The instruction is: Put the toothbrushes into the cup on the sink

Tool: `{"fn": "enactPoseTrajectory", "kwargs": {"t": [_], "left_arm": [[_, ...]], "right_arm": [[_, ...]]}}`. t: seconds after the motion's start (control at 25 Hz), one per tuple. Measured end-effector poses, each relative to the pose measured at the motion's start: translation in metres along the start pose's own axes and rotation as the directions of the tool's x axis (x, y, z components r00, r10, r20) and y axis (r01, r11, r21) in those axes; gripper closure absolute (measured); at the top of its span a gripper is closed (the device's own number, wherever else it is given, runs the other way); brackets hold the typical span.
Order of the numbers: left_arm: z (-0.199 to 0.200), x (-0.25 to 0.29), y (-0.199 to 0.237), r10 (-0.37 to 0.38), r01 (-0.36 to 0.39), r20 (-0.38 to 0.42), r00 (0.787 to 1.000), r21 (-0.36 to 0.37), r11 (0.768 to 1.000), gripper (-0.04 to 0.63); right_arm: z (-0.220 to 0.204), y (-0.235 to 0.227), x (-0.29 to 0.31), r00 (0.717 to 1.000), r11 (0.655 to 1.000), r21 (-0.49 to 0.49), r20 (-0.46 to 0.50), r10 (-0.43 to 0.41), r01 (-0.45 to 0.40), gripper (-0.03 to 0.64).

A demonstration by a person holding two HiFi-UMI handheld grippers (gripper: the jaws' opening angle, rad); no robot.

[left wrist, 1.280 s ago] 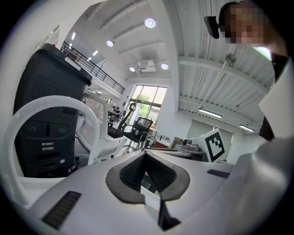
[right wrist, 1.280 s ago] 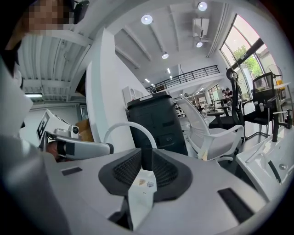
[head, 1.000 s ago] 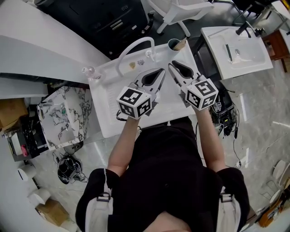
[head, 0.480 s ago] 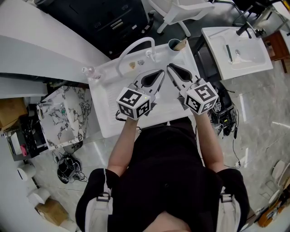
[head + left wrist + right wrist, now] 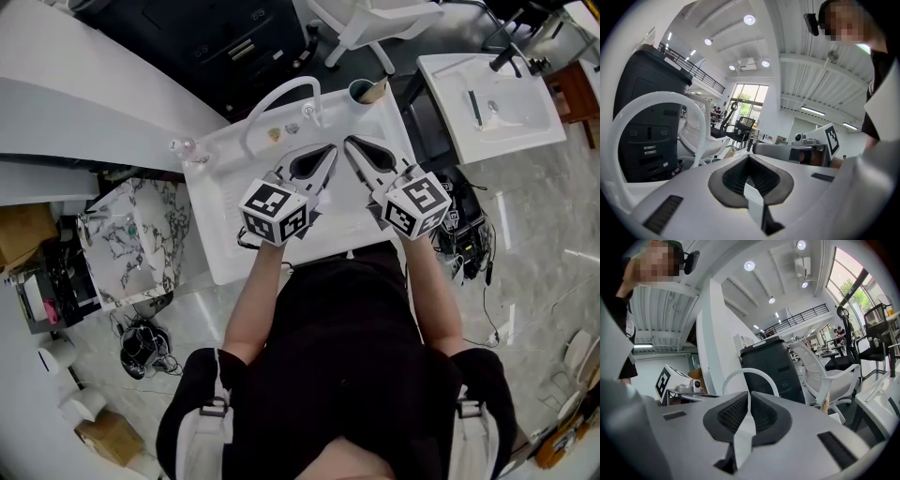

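The left claw (image 5: 331,148) and right claw (image 5: 349,142) hang clenched on nothing over the sink (image 5: 211,239), tips nearly meeting. The cup (image 5: 360,91) stands just ahead-right of the right claw, the nearer one. A tan stick (image 5: 375,92) leans in it; no loose toothbrush shows.

Probably an open-plan office or test lab: round recessed ceiling lights (image 5: 749,19), a railed upper gallery (image 5: 797,318), white mesh swivel chairs (image 5: 820,373), and free-standing white sink units (image 5: 539,122).
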State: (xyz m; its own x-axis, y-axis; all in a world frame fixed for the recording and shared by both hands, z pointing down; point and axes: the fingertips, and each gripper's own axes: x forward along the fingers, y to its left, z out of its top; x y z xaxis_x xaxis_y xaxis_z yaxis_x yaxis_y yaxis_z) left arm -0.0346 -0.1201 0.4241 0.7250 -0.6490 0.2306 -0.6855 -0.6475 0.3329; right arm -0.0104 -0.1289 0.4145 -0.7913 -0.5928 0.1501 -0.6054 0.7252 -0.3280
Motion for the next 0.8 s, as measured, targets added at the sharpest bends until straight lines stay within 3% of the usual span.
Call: {"fn": "enactPoseTrajectory", "kwargs": {"t": [0.8], "left_arm": [[-0.007,0.005,-0.002,0.007,-0.007,-0.018,1.000,0.006,1.000,0.586]], "right_arm": [[-0.019,-0.009,-0.005,0.999,0.999,0.000,-0.034,-0.041,0.041,0.586]]}}
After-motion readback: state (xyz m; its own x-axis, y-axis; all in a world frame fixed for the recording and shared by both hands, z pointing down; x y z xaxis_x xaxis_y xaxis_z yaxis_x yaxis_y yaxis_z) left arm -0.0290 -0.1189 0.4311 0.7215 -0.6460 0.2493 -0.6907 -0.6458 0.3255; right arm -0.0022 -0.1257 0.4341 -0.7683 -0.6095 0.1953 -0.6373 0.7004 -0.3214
